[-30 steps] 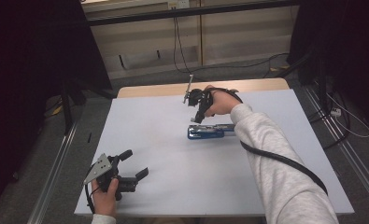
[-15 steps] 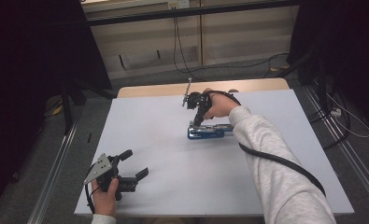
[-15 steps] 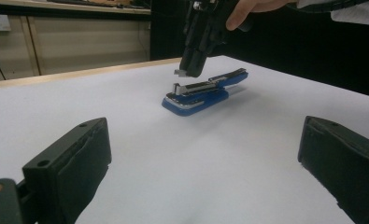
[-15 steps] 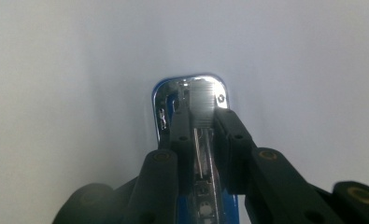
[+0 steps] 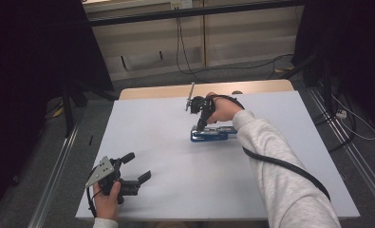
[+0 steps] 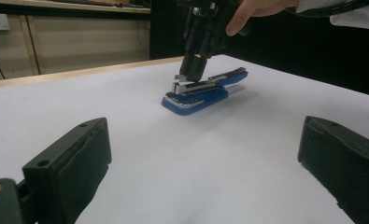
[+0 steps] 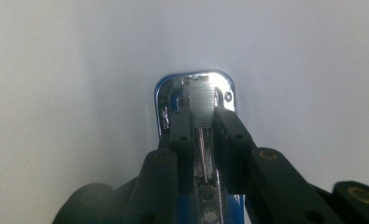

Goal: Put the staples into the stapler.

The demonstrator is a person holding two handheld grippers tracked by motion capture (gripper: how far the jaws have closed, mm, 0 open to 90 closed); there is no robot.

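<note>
While the left claw (image 5: 136, 167) waits spread wide and empty at the near left corner of the bench (image 5: 152, 133), all the action is out at the far middle, where the right claw (image 5: 201, 127) points down onto a blue stapler (image 5: 212, 135). The stapler lies flat on the white sheet, well apart from the left claw and right under the right one, so the right hand (image 5: 221, 108) is plainly the nearer. Its long axis runs across the bench, left to right in the high view, and the right claw comes down at its left end.

In the right gripper view the two jaws sit close together on either side of the shiny metal strip along the stapler's (image 7: 197, 100) middle, and they look to be pinching it, with the chrome nose showing just beyond the tips. From the left gripper view the stapler (image 6: 202, 90) shows a blue base with a silver rim, and its blue top stands lifted off the metal part, so it looks opened up. A guess: any lift or pull comes straight up from that strip.
</note>
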